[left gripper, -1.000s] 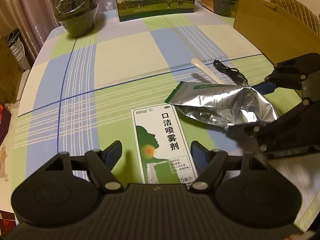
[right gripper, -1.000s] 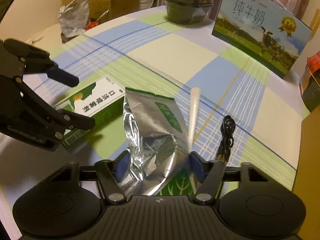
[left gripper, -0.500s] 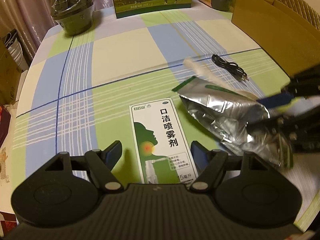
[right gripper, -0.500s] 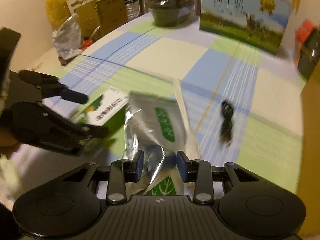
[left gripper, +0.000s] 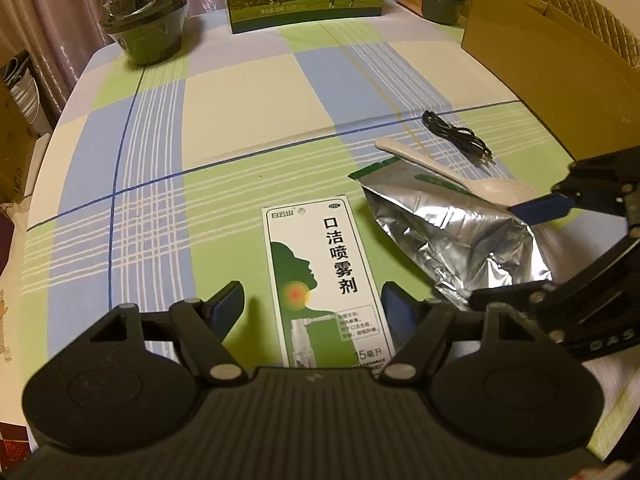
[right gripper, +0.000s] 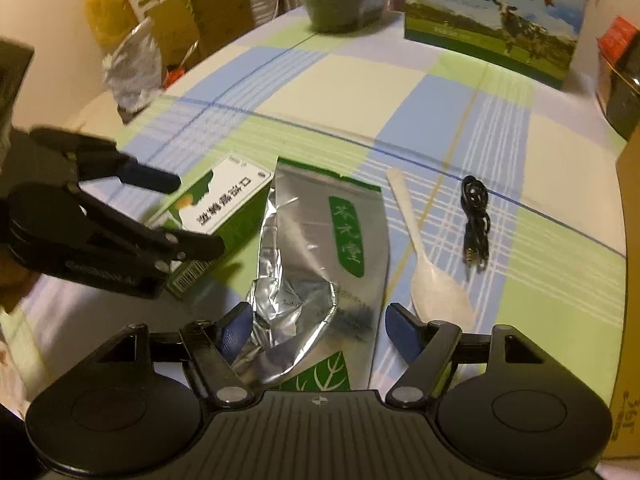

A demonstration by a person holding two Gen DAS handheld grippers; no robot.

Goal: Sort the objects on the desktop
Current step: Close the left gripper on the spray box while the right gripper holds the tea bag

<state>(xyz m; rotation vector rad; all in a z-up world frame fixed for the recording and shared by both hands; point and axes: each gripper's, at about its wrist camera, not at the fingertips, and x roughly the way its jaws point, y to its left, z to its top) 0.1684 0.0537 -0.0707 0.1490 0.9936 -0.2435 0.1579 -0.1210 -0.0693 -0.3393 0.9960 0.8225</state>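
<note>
1. The crumpled silver foil pouch with a green label (right gripper: 320, 264) lies flat on the checked green, blue and cream worktop (left gripper: 248, 120), its near end between the jaws of the right gripper (right gripper: 316, 330), which are opening, pads clear of the foil.
2. At the pouch's 9 o'clock in the right wrist view lies the white-and-green rectangular spray box (left gripper: 320, 280), between the left gripper's (left gripper: 314, 308) jaws, which stand apart without touching it.
3. At the pouch's 3 o'clock lies a white plastic spoon (right gripper: 424, 264); further out, a coiled black cable (right gripper: 476, 220).
</note>
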